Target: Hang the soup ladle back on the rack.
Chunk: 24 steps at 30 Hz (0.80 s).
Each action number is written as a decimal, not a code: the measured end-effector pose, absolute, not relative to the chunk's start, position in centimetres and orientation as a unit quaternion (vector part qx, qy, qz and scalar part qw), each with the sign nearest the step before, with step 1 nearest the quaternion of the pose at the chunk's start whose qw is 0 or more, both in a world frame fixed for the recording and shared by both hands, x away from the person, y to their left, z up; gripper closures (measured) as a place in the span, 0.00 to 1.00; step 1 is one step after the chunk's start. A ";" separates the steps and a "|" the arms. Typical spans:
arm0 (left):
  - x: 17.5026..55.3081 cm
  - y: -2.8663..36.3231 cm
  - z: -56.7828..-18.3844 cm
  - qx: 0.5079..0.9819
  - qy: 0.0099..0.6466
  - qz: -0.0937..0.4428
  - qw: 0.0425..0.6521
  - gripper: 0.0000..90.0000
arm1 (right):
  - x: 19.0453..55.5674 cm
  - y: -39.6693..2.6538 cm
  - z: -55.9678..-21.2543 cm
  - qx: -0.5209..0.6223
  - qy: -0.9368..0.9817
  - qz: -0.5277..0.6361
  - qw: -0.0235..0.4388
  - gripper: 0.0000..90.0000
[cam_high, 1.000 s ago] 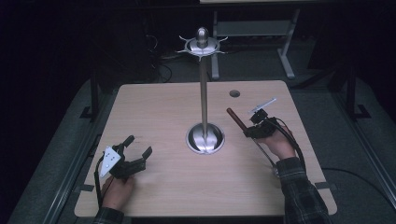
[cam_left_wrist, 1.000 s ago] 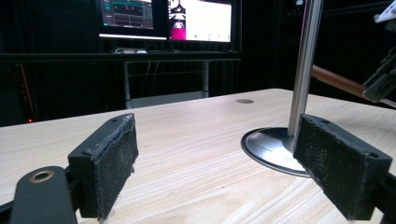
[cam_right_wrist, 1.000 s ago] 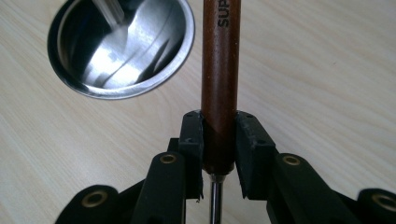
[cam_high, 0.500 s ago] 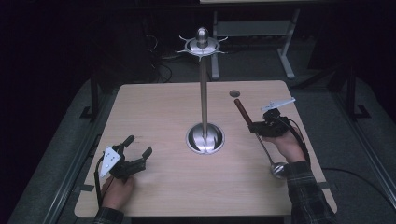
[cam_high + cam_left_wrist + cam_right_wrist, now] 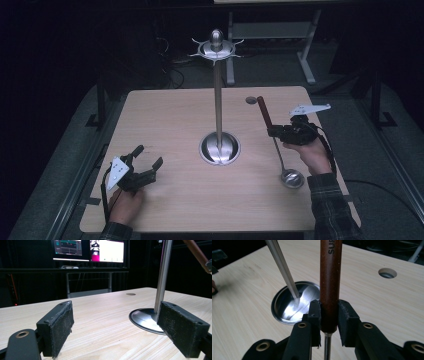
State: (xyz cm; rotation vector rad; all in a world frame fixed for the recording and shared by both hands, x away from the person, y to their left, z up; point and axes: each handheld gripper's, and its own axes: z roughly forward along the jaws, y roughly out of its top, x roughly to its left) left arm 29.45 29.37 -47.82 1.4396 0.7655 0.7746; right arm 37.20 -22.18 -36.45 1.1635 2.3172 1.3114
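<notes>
A tall metal stand with a hooked crown rises from a round base at the table's middle. My right gripper is shut on a ladle's brown wooden handle; its thin metal shaft runs down to the bowl near the table. In the right gripper view the handle stands clamped between the pads, with the stand's base behind. My left gripper rests open at the front left; its own view shows nothing between its pads, with the stand's pole ahead.
The wooden table has a round cable hole at the back right. Monitors on a desk stand beyond the far edge. A metal frame stands behind the table, and dark floor lies all around.
My right gripper has lifted the ladle and tilted it more upright, handle top toward the back, bowl hanging low near the wrist. The left gripper has stayed put.
</notes>
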 end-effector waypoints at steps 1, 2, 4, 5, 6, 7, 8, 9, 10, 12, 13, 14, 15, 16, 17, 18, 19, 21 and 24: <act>29.4 29.4 -47.8 0.626 0.333 0.337 0.620 0.15 | 37.2 -22.2 -36.4 0.395 0.791 0.452 0.119 0.82; 29.4 29.4 -47.8 0.626 0.333 0.337 0.620 0.15 | 37.1 -22.2 -36.3 0.393 0.790 0.455 0.120 0.82; 29.4 29.4 -47.8 0.626 0.333 0.337 0.620 0.15 | 36.9 -22.3 -36.1 0.392 0.787 0.461 0.120 0.82; 29.4 29.4 -47.8 0.626 0.333 0.337 0.620 0.15 | 36.9 -22.4 -36.0 0.388 0.785 0.467 0.124 0.82; 29.4 29.4 -47.8 0.626 0.333 0.337 0.620 0.15 | 36.8 -22.4 -35.8 0.387 0.782 0.473 0.124 0.82; 29.4 29.4 -47.8 0.626 0.333 0.337 0.620 0.15 | 36.7 -22.5 -35.7 0.387 0.779 0.477 0.124 0.82; 29.4 29.4 -47.8 0.626 0.333 0.337 0.620 0.15 | 36.6 -22.5 -35.6 0.386 0.776 0.482 0.125 0.82; 29.4 29.4 -47.8 0.626 0.333 0.337 0.620 0.15 | 36.5 -22.6 -35.4 0.386 0.773 0.488 0.125 0.82; 29.4 29.4 -47.8 0.626 0.333 0.337 0.620 0.15 | 36.5 -22.6 -35.3 0.385 0.770 0.493 0.126 0.82; 29.4 29.4 -47.8 0.626 0.333 0.337 0.620 0.15 | 36.3 -22.7 -35.0 0.386 0.767 0.497 0.127 0.82; 29.4 29.4 -47.8 0.626 0.333 0.337 0.620 0.15 | 36.2 -22.7 -34.8 0.385 0.766 0.499 0.128 0.82; 29.4 29.4 -47.8 0.626 0.333 0.337 0.620 0.15 | 36.2 -22.7 -34.8 0.385 0.766 0.499 0.128 0.82; 29.5 29.4 -47.8 0.626 0.333 0.337 0.620 0.15 | 36.2 -22.7 -34.6 0.384 0.765 0.501 0.131 0.82; 29.4 29.4 -47.8 0.626 0.333 0.337 0.620 0.15 | 36.0 -22.6 -34.1 0.379 0.763 0.504 0.138 0.81; 29.5 29.4 -47.8 0.626 0.333 0.337 0.620 0.15 | 35.9 -22.6 -33.9 0.377 0.762 0.506 0.140 0.81; 29.5 29.4 -47.8 0.626 0.333 0.337 0.620 0.15 | 35.8 -22.5 -33.6 0.374 0.762 0.509 0.143 0.81; 29.4 29.4 -47.8 0.626 0.333 0.337 0.620 0.15 | 35.8 -22.4 -33.3 0.372 0.761 0.511 0.145 0.81; 29.5 29.4 -47.8 0.625 0.332 0.337 0.621 0.15 | 35.7 -22.2 -32.8 0.365 0.760 0.517 0.151 0.81; 29.5 29.4 -47.8 0.624 0.332 0.338 0.621 0.15 | 35.5 -21.9 -32.0 0.357 0.757 0.525 0.157 0.81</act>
